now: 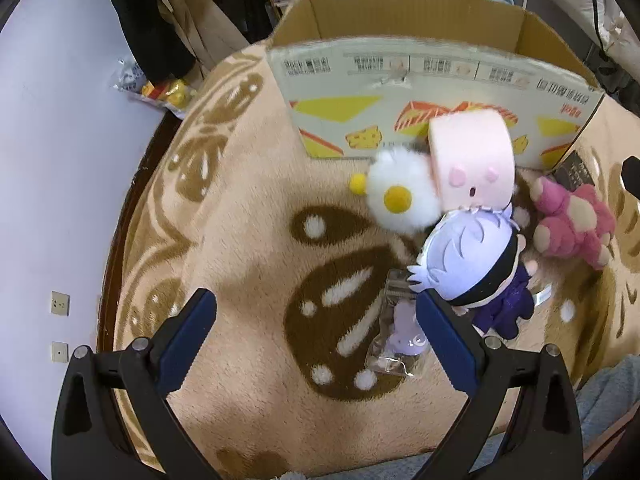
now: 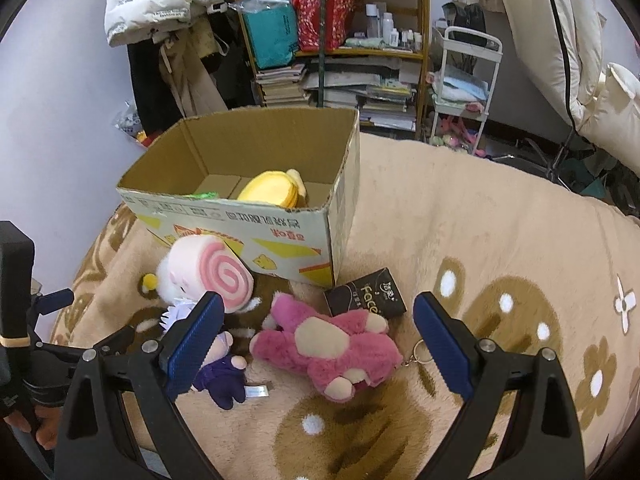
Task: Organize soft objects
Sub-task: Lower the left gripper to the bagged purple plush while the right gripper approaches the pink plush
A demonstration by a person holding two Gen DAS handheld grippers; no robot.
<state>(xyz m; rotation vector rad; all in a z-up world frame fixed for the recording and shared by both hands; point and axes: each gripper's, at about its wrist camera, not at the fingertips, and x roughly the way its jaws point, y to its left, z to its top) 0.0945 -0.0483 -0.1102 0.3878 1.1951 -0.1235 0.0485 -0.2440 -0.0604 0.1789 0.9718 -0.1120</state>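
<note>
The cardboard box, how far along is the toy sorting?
Done: a yellow plush already lies in the cardboard box. In hand: nothing; the left tool and right tool are open. Left on the blanket: pink bear, swirl-roll plush, white fluffy toy, purple-robed doll.

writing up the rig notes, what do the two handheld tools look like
Both match: the left tool and right tool have black, triangular, cut-out arms with silver pivot bolts. Each finger carries a dark blue ribbed pad. In the right wrist view, the left tool's black body wears a tan band.
</note>
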